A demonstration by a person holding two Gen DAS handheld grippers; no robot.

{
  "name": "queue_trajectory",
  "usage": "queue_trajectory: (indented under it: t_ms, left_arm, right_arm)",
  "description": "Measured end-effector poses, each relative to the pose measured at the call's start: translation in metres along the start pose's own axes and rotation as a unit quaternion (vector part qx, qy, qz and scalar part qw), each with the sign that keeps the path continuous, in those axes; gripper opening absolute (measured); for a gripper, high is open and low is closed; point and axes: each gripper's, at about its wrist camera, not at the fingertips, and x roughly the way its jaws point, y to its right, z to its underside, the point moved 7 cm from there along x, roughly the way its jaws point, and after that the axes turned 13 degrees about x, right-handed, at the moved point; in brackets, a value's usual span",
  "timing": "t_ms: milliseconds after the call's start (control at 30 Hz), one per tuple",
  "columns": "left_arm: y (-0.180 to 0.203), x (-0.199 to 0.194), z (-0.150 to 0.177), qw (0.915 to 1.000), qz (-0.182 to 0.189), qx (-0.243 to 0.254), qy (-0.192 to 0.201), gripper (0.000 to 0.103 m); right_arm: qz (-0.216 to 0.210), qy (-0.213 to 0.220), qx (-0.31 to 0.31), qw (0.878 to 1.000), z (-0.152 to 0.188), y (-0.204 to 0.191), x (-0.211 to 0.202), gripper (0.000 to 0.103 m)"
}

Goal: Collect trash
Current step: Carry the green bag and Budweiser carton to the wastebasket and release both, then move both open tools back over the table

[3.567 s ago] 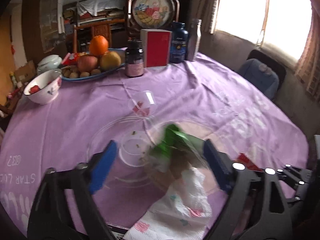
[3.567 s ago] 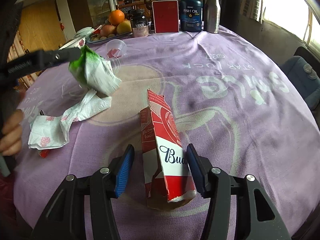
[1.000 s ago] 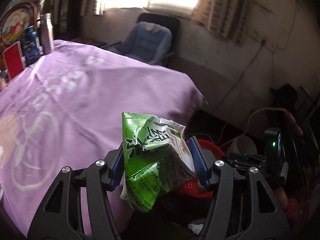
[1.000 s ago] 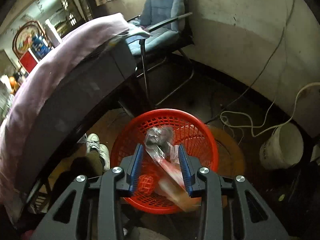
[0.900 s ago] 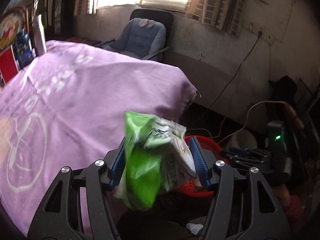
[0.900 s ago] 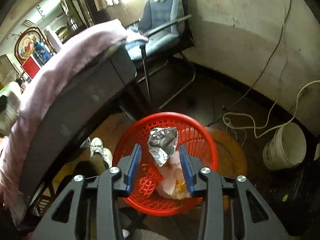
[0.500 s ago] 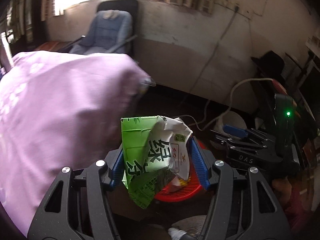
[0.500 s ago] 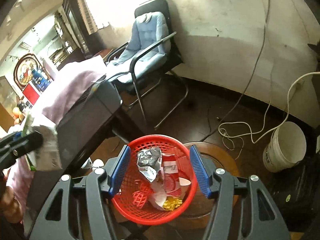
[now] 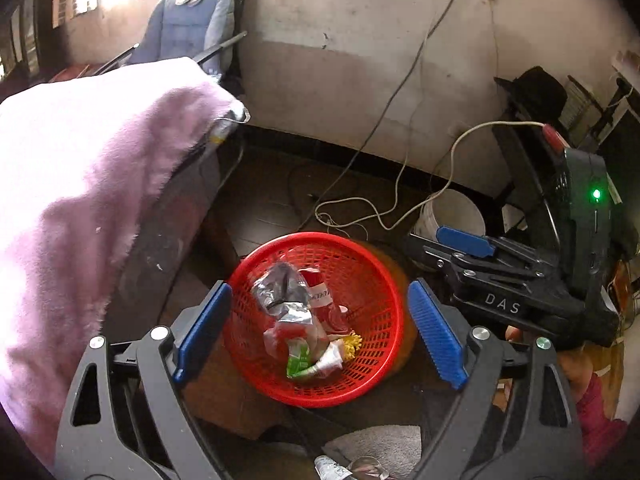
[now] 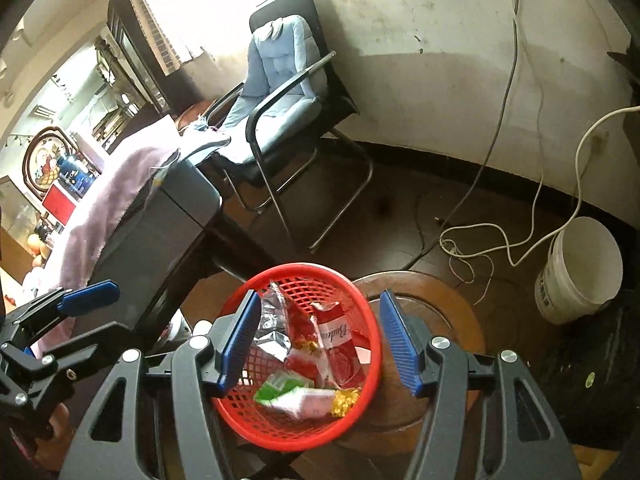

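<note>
Two grippers, both over one red basket (image 9: pixel 384 276) on the floor. Left gripper (image 9: pixel 320 328): jaws spread wide, nothing between the blue pads; they have just been opening, and the green packet (image 9: pixel 298 362) now lies inside the basket at about 6 o'clock of its bowl. Right gripper (image 10: pixel 320 344): jaws apart, released, nothing pinched, basket seen through the gap. In the left wrist view the right gripper sits at 3 o'clock of the basket, one blue pad showing; in the right wrist view the left gripper is at 9 o'clock, one blue pad showing.

Basket contents, counted: one crumpled silver foil wrapper (image 9: pixel 282 294) toward 11 o'clock, one red-and-white beer carton (image 10: pixel 336 340) toward 1 o'clock, one green packet, one small yellow frilly bit (image 9: pixel 351 345) at 5 o'clock. Clear plastic and white paper under them, count unclear. All trash lies inside the rim, none hanging over.

Surroundings: one table with a purple cloth (image 9: pixel 80 184) at 9 o'clock of the basket, its corner hanging over a dark grey side. One black chair with a blue cushion (image 10: pixel 280 80) at 12 o'clock. One white bucket (image 10: pixel 580 268) at 2 o'clock, apart from the basket. Two cables: one white cord (image 9: pixel 432 160) looping on the floor toward the bucket, one dark wire up the wall. One round brown stand under the basket, partly hidden.
</note>
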Motion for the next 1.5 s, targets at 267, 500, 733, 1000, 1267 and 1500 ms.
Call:
queue_trajectory:
  t_ms: [267, 500, 733, 1000, 1267, 1500]
  left_arm:
    - [-0.015, -0.025, 0.005, 0.9991, -0.036, -0.013, 0.019, 0.093]
    - [-0.033, -0.054, 0.011, 0.9972, -0.049, -0.034, 0.044, 0.094]
    - [-0.046, -0.089, 0.018, 0.9933, -0.071, -0.049, 0.077, 0.095]
    - [-0.086, -0.143, 0.043, 0.9819, -0.12, -0.093, 0.113, 0.096]
    - [-0.151, -0.213, 0.102, 0.9566, -0.196, -0.167, 0.136, 0.096]
    - [-0.22, -0.283, 0.181, 0.9189, -0.291, -0.236, 0.123, 0.096]
  right_arm:
    - [-0.013, 0.001, -0.028, 1.0, 0.005, -0.03, -0.01, 0.064]
    - [-0.012, 0.016, -0.065, 0.998, 0.007, -0.06, -0.03, 0.071]
    - [-0.015, 0.042, -0.092, 0.995, 0.008, -0.087, -0.058, 0.083]
    - [-0.046, 0.04, -0.121, 0.991, 0.021, -0.129, -0.077, 0.096]
    - [-0.067, 0.028, -0.164, 0.984, 0.044, -0.18, -0.085, 0.097]
    - [-0.098, -0.003, -0.212, 0.972, 0.074, -0.24, -0.078, 0.097]
